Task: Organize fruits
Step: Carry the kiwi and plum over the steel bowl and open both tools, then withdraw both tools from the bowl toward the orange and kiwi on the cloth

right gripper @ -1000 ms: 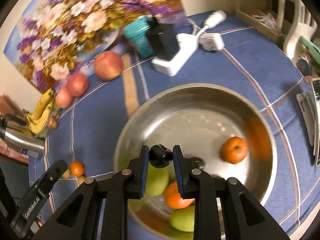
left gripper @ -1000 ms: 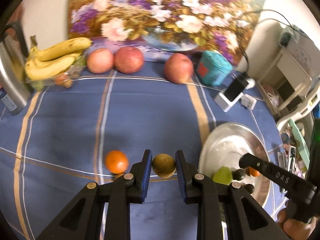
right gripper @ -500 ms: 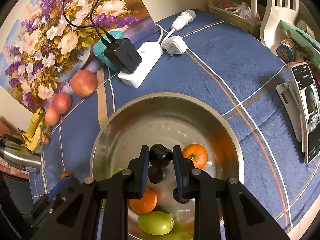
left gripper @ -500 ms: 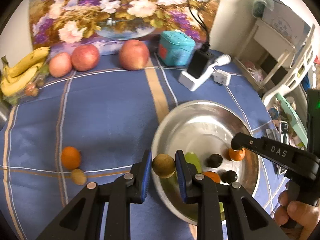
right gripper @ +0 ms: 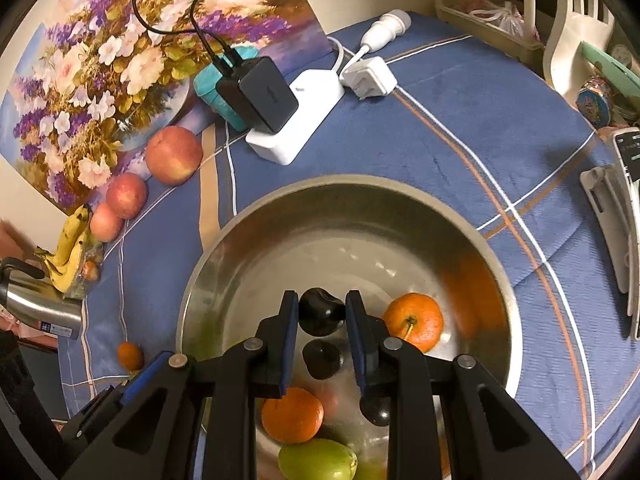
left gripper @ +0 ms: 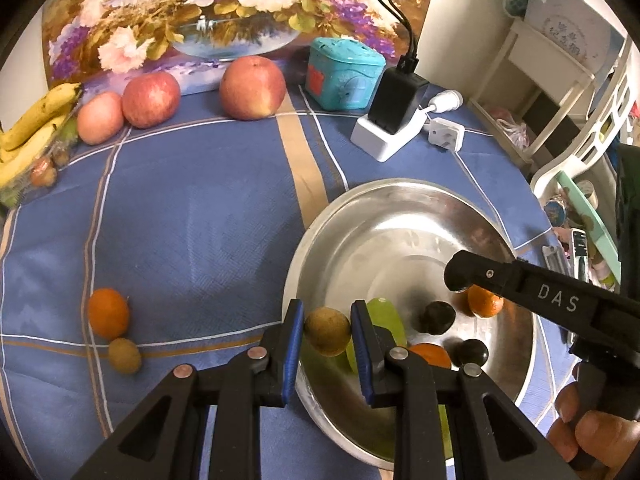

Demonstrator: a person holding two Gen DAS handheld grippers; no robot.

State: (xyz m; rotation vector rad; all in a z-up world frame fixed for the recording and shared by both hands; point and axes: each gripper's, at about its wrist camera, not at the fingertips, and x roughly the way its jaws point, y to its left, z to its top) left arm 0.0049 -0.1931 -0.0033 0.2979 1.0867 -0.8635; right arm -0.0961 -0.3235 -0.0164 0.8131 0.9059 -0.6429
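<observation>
In the left wrist view, the left gripper (left gripper: 327, 332) reaches up from the bottom centre of the frame, angled steeply down, its jaws pinching a small round brownish fruit (left gripper: 327, 331) that has no clear long axis; it sits over the near left rim of the steel bowl (left gripper: 384, 216). Inside the bowl lie an elongated green fruit (left gripper: 386, 322) with its long axis running up the frame, two dark fruits (left gripper: 439, 317), and two oranges (left gripper: 484, 300). On the blue checked surface (left gripper: 192, 232) at lower left rest a loose orange (left gripper: 108, 313) touching a second small brown fruit (left gripper: 124, 355). Three apples (left gripper: 252, 87) and bananas (left gripper: 34, 132) line the upper left. The right gripper's arm crosses the right of the frame, a hand (left gripper: 592, 432) below it. In the right wrist view, the right gripper (right gripper: 322, 318) points steeply down into the bowl (right gripper: 280, 216), its jaws pinching a dark glossy fruit (right gripper: 320, 312) above the bowl floor. Below it lie another dark fruit (right gripper: 322, 360), two oranges (right gripper: 414, 322), and a green fruit (right gripper: 316, 460) lying crosswise at the bottom edge.
</observation>
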